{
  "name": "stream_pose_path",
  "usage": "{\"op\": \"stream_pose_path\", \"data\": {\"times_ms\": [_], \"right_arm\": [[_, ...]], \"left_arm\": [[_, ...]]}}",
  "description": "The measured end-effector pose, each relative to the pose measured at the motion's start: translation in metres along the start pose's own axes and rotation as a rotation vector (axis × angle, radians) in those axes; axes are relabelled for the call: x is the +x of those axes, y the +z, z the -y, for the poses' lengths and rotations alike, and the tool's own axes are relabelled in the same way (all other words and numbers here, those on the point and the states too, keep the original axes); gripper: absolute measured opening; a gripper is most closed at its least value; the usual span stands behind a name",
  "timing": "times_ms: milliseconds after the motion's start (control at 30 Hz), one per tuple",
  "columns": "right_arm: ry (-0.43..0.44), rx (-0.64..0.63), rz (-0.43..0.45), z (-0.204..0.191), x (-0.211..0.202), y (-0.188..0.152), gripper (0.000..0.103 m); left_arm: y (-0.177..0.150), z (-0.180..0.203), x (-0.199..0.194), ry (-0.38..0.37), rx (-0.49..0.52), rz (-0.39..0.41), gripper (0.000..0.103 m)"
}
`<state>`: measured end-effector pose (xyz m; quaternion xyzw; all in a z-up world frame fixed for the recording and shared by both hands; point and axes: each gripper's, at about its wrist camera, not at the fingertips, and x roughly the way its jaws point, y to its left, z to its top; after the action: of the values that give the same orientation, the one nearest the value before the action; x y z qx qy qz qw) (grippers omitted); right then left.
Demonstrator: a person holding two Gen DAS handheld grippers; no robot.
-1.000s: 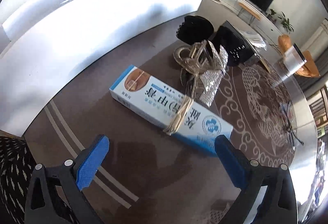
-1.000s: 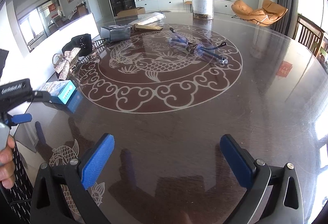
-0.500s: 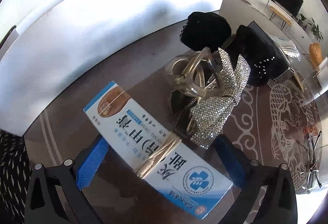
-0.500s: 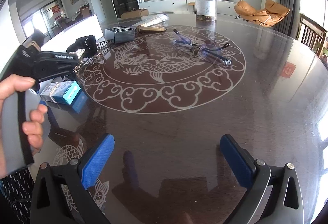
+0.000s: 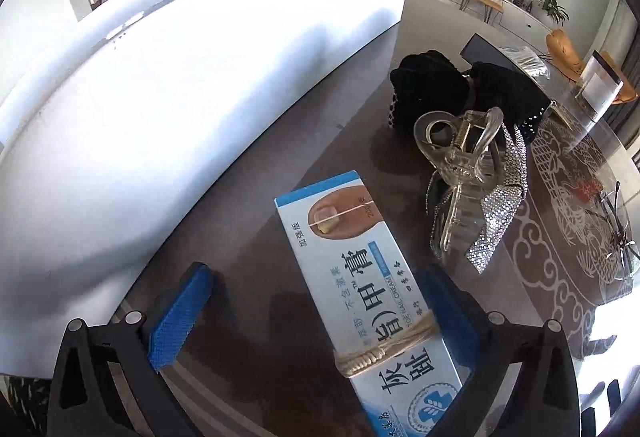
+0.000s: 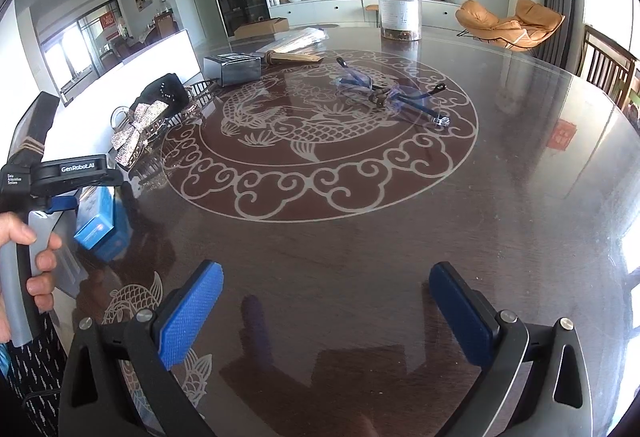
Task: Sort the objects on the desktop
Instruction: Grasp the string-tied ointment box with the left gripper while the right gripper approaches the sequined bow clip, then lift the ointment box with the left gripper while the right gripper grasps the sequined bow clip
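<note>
Here we see the left claw [image 5: 316,317] wide open astride the box [image 5: 372,301] reading "TOE NAIL CREAM"; the right claw [image 6: 326,311] gapes empty above the tabletop [image 6: 520,217].

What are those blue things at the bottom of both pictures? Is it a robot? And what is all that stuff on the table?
It is not a robot. A person holds a grabbing tool in each hand, and each tool has a small camera looking out along its two blue fingers. One picture comes from the left gripper, the other from the right gripper.

In the right view you can see the person's hand holding the left tool's handle.

Both tools are open, holding nothing. The left one has its fingers on either side of a blue and white cream box with a band around it. Beyond the box lie a clear hair claw, a sparkly bow and something black and fuzzy.

The right tool hovers over a bare part of the table. Farther off are glasses, a grey box and a clear jar.
</note>
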<state>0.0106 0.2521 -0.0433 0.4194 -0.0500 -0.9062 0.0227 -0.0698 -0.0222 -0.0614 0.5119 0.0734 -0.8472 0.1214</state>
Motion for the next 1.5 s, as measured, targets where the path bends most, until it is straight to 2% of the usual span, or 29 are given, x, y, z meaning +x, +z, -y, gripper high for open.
{"op": "stream_pose_path", "data": {"times_ms": [33,67,100,133,167,200,233,333,400,500,533,600,667,767,800,833,900,1033,1133,1267,1333,1367,1400,1433,1467,1500], "right_arm": [[-0.003,-0.001,-0.003,0.0,0.001,0.0,0.103],[-0.005,-0.002,-0.006,0.0,0.001,0.0,0.103],[-0.006,-0.004,-0.01,0.0,0.002,0.001,0.103],[-0.006,-0.003,-0.013,0.0,0.002,0.001,0.103],[-0.005,-0.005,-0.013,0.0,0.002,0.002,0.103],[-0.001,-0.007,-0.008,-0.001,0.002,0.004,0.103],[0.022,-0.004,0.004,-0.003,0.001,0.007,0.103],[0.174,-0.017,0.013,-0.027,0.007,0.034,0.103],[0.306,-0.028,-0.044,-0.055,0.028,0.063,0.103],[0.454,-0.034,-0.13,-0.103,0.067,0.103,0.103],[0.49,-0.043,-0.162,-0.121,0.082,0.114,0.103],[0.494,-0.061,-0.215,-0.151,0.109,0.128,0.103],[0.473,-0.069,-0.265,-0.172,0.131,0.135,0.103],[0.43,-0.094,-0.25,-0.188,0.144,0.146,0.1],[0.409,-0.096,-0.248,-0.188,0.146,0.148,0.092],[0.389,-0.11,-0.242,-0.188,0.145,0.149,0.066],[0.37,-0.139,-0.239,-0.183,0.142,0.148,0.067],[0.258,-0.209,-0.17,-0.146,0.117,0.134,0.067],[0.14,-0.24,-0.104,-0.098,0.085,0.119,0.067],[-0.039,-0.236,-0.047,-0.028,0.044,0.092,0.067],[-0.08,-0.193,-0.034,0.001,0.03,0.081,0.068],[-0.077,-0.163,-0.032,0.014,0.025,0.075,0.08],[-0.076,-0.142,-0.036,0.022,0.023,0.071,0.091],[-0.077,-0.116,-0.038,0.029,0.021,0.067,0.103],[-0.065,-0.096,-0.04,0.033,0.02,0.064,0.103],[-0.055,-0.076,-0.043,0.034,0.019,0.059,0.103]], "left_arm": [[0.001,0.001,0.001,-0.006,0.014,0.002,0.103],[0.001,0.0,0.0,-0.013,0.031,0.016,0.097],[0.001,0.001,-0.002,-0.018,0.043,0.036,0.081],[-0.002,0.002,-0.007,-0.026,0.056,0.055,0.07],[-0.003,0.001,-0.011,-0.034,0.074,0.068,0.05],[-0.005,0.0,-0.014,-0.042,0.091,0.072,0.043],[-0.01,-0.002,-0.017,-0.049,0.096,0.08,0.043],[-0.022,-0.016,-0.022,-0.044,0.075,0.131,0.042],[-0.024,-0.021,-0.024,-0.065,0.047,0.126,0.042],[-0.014,-0.021,-0.016,-0.056,0.051,0.131,0.042],[-0.014,-0.02,-0.015,-0.053,0.052,0.133,0.042],[-0.015,-0.022,-0.015,-0.042,0.046,0.137,0.042],[-0.014,-0.02,-0.014,-0.039,0.04,0.139,0.043],[-0.008,-0.013,-0.008,-0.033,0.038,0.145,0.043],[-0.007,-0.011,-0.007,-0.027,0.043,0.146,0.043],[-0.012,-0.016,-0.011,-0.025,0.047,0.148,0.043],[-0.016,-0.018,-0.015,-0.035,0.057,0.152,0.043],[-0.028,-0.006,-0.023,-0.089,0.139,0.155,0.043],[-0.034,0.017,-0.027,-0.16,0.223,0.162,0.043],[-0.041,0.043,-0.036,-0.305,0.299,0.159,0.043],[-0.043,0.048,-0.038,-0.324,0.311,0.159,0.044],[-0.044,0.051,-0.038,-0.313,0.316,0.158,0.048],[-0.044,0.052,-0.038,-0.299,0.322,0.153,0.062],[-0.042,0.052,-0.037,-0.274,0.322,0.147,0.071],[-0.045,0.045,-0.037,-0.224,0.308,0.14,0.085],[-0.046,0.041,-0.036,-0.193,0.292,0.138,0.088]]}}
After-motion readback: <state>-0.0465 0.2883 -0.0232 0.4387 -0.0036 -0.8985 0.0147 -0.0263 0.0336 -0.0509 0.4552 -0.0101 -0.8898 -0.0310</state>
